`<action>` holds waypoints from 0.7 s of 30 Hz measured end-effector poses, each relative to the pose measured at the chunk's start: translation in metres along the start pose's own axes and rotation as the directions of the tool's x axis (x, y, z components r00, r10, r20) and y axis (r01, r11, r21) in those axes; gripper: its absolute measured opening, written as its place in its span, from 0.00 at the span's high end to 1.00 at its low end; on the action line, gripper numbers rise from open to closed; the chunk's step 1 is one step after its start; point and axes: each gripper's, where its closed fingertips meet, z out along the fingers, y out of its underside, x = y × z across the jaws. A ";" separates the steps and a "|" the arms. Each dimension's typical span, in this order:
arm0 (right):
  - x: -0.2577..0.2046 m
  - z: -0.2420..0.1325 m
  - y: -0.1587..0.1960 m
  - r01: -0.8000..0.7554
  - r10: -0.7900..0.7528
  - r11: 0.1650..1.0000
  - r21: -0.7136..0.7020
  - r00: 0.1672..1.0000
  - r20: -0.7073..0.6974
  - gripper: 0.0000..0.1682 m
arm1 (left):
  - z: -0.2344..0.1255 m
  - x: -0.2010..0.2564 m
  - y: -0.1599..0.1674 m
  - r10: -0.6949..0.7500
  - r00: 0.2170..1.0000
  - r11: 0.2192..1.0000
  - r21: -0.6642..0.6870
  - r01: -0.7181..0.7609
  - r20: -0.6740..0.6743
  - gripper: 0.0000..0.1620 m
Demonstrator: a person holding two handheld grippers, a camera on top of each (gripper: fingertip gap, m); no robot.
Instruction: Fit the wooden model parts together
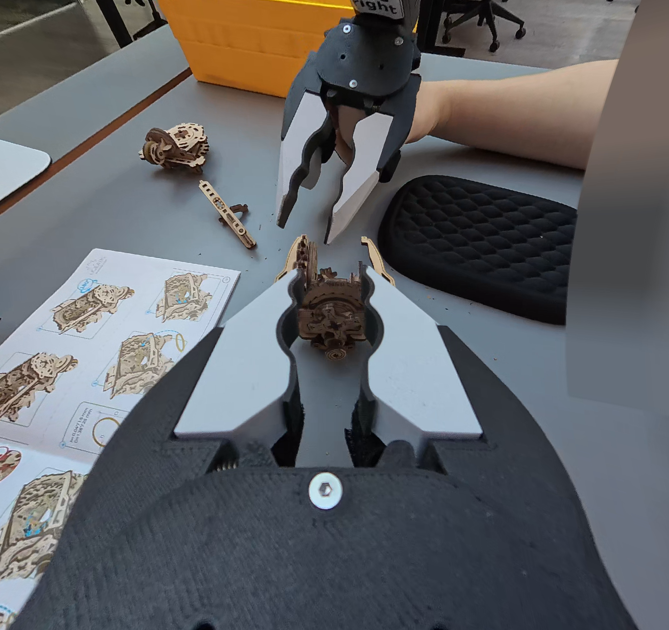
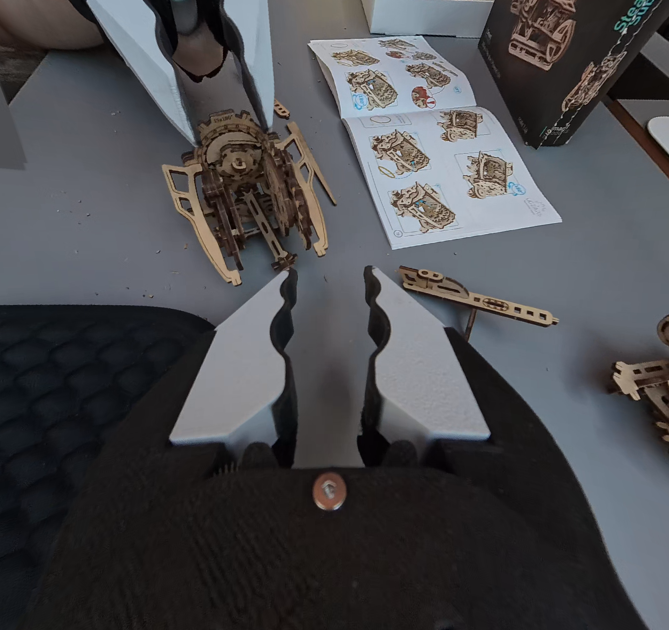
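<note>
Left gripper [image 1: 331,286] is clamped on the main wooden assembly [image 1: 331,317], centre of the left wrist view, probably pinning it to the table [image 1: 126,112] as a fixture. Its long axis runs along the fingers, with the side rails pointing towards the right gripper [image 2: 329,275]. That one hangs empty with its jaws partly spread, tips just short of the rail ends. The slotted strip [image 2: 478,299] lies loose at mid-right. Contact on the far side looks firm, though it's partly hidden.
</note>
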 end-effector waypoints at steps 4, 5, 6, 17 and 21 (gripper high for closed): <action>0.006 -0.005 -0.005 0.009 -0.007 0.999 0.041 0.998 -0.060 0.77 | -0.009 -0.006 -0.010 -0.010 0.999 0.992 0.129 0.004 0.044 0.74; 0.009 -0.007 -0.007 0.012 -0.007 0.998 0.058 0.996 -0.084 0.77 | -0.009 -0.005 -0.014 -0.036 0.998 0.985 0.169 0.028 0.042 0.70; 0.012 -0.009 -0.008 0.015 -0.006 0.997 0.075 0.993 -0.115 0.77 | -0.008 -0.003 -0.017 -0.067 0.997 0.977 0.206 0.060 0.027 0.66; 0.045 -0.050 -0.032 0.044 0.106 0.947 0.319 0.894 -0.436 0.77 | -0.016 0.006 -0.029 -0.038 0.968 0.915 0.398 -0.065 0.246 0.47; 0.040 -0.044 -0.031 0.087 0.050 0.961 0.263 0.879 -0.475 0.71 | -0.016 0.005 -0.027 -0.113 0.972 0.909 0.416 0.017 0.207 0.46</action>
